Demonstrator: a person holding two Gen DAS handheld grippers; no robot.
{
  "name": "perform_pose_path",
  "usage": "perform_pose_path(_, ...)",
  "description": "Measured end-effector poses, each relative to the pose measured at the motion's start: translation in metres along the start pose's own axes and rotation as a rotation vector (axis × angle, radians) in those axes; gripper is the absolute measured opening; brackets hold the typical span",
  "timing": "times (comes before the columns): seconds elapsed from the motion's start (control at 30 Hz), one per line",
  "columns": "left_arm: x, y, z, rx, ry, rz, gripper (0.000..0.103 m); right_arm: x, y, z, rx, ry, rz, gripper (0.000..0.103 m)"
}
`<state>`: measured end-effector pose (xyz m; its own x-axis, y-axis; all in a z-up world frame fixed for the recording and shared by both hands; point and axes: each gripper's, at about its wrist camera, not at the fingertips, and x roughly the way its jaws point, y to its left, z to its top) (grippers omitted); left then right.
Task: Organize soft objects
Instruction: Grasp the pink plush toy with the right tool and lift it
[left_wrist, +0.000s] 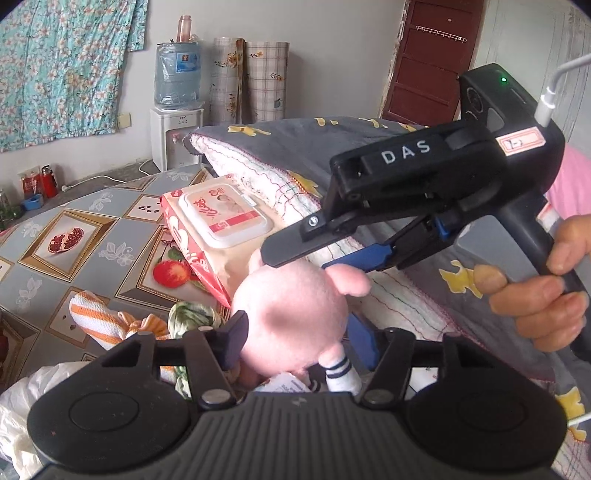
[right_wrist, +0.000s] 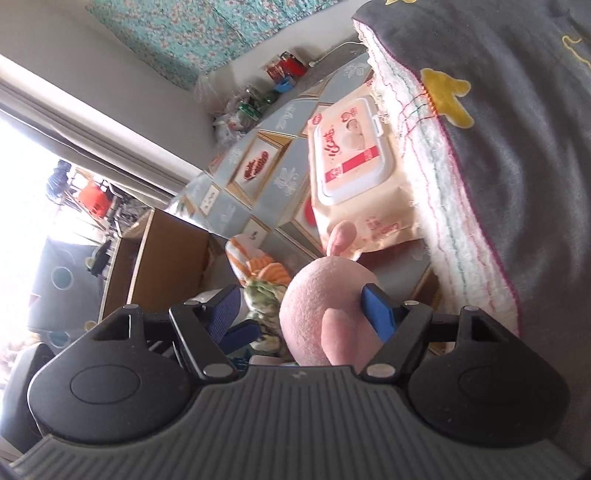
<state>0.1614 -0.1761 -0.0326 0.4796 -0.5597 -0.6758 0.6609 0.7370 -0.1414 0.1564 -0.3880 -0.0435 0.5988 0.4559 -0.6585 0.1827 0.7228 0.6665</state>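
A pink plush toy (left_wrist: 291, 317) with a striped sock foot sits between my left gripper's (left_wrist: 295, 332) fingers, which stand wide on both sides of it. My right gripper (left_wrist: 291, 254) reaches in from the right over the toy's ear. In the right wrist view the toy's round head (right_wrist: 325, 314) lies between my right gripper's (right_wrist: 299, 314) open fingers, touching the right blue pad (right_wrist: 376, 310). An orange-striped cloth (left_wrist: 96, 317) and a green patterned cloth (left_wrist: 192, 314) lie left of the toy.
A pack of baby wipes (left_wrist: 218, 218) lies on the tablecloth (left_wrist: 74, 229) behind the toy. A folded grey quilt (left_wrist: 295, 147) with a white towel edge fills the right. A white plastic bag (left_wrist: 22, 406) is at lower left. A cardboard box (right_wrist: 162, 258) stands beside the table.
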Motion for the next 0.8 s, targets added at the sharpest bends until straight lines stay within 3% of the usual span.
perform_pose_path(0.23, 0.011, 0.005, 0.003, -0.04, 0.018, 0.037, 0.071, -0.005, 0.002, -0.003, 0.049, -0.005, 0.123, 0.073)
perform_pose_path(0.5, 0.017, 0.012, 0.002, -0.084, 0.008, 0.073, 0.066, -0.004, -0.001, -0.004, 0.056, -0.009, 0.16, 0.072)
perform_pose_path(0.63, 0.017, 0.015, 0.002, -0.099, 0.007, 0.068, 0.065, -0.005, -0.008, 0.006, 0.069, -0.043, 0.111, 0.068)
perform_pose_path(0.8, 0.016, 0.012, -0.001, -0.082, 0.001, 0.068, 0.065, 0.023, -0.021, 0.022, 0.116, -0.007, 0.02, 0.051)
